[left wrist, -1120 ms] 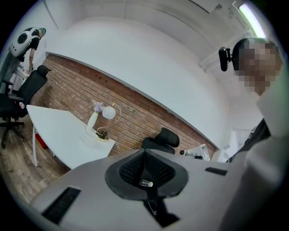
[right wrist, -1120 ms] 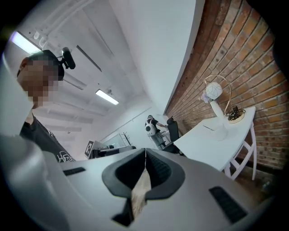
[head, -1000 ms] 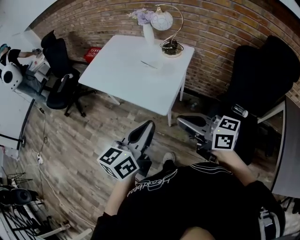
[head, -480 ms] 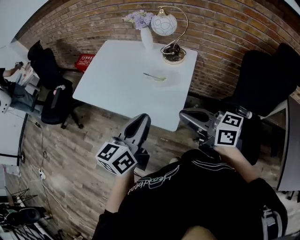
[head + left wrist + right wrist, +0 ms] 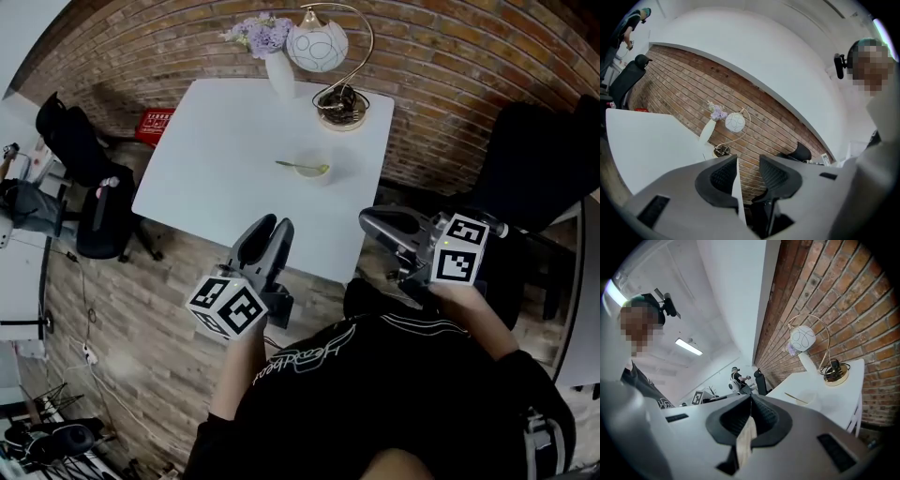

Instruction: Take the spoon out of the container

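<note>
Brick wall (image 5: 450, 66) at the back, white table (image 5: 216, 159) in front of it – spoon not out yet

The spoon (image 5: 302, 168) lies in the small clear container (image 5: 317, 174) toward the far side of the table, near the lamp (image 5: 323, 52) and the flower vase (image 5: 278, 75). Both grippers hover by the near edge, well apart from it. The left gripper (image 5: 267, 230) has just been opening its jaws – spread, nothing between them. The right gripper (image 5: 370, 220) has its jaws pressed together, empty.

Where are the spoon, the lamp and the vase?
spoon (image 5: 300, 167): head view, middle of its handle.
lamp (image 5: 317, 47): head view, its round white shade.
vase (image 5: 278, 75): head view, its white body.
</note>
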The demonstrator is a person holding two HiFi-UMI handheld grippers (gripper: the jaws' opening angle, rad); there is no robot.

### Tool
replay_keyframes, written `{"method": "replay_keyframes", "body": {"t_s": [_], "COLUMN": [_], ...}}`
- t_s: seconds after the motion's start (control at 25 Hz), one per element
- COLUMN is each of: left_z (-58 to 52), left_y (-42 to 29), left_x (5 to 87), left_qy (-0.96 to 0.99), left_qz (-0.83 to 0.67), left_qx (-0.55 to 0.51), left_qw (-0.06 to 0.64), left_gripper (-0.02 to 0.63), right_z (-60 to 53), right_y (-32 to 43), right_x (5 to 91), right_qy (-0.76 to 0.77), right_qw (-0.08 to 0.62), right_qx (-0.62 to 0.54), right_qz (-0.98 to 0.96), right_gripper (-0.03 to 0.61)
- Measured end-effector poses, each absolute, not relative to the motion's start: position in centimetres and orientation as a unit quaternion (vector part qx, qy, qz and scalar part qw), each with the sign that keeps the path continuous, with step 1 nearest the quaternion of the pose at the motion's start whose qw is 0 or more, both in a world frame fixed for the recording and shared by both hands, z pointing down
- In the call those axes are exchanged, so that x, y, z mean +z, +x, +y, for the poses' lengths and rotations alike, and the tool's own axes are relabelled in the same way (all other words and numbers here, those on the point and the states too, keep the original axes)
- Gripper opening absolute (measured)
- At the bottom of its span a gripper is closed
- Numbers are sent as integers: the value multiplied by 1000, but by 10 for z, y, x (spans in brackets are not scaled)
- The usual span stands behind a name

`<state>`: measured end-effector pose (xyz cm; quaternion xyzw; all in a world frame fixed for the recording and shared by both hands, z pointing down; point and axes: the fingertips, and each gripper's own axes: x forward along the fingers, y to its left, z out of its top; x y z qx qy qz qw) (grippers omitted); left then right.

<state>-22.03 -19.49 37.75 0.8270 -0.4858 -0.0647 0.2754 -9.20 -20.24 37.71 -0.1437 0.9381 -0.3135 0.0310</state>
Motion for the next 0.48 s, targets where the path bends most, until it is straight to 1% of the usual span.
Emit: {"method": "replay_keyframes", "body": {"t_s": [0.08,0.16,0.48], "left_z": [-216,-237,-306], "left_y": [-227,-233,-243], "left_x": [385,394,443], "left_qy": [816,806,784], "left_qz": [-500,-512,-529], "left_qx": [-66,-63,-31], "left_qw": [284,289,322], "left_gripper": [158,179,193], "right_z": [-222,-240,-308], "right_y": [-92,-91,-86], "right_x": [381,386,409], "right_qy": [-143,-143,-155], "right_qw": [29,26,15], "right_qx": [-318,-323,-341], "right_qz": [937,935,927], "right_gripper": [-3,-3,-3]}}
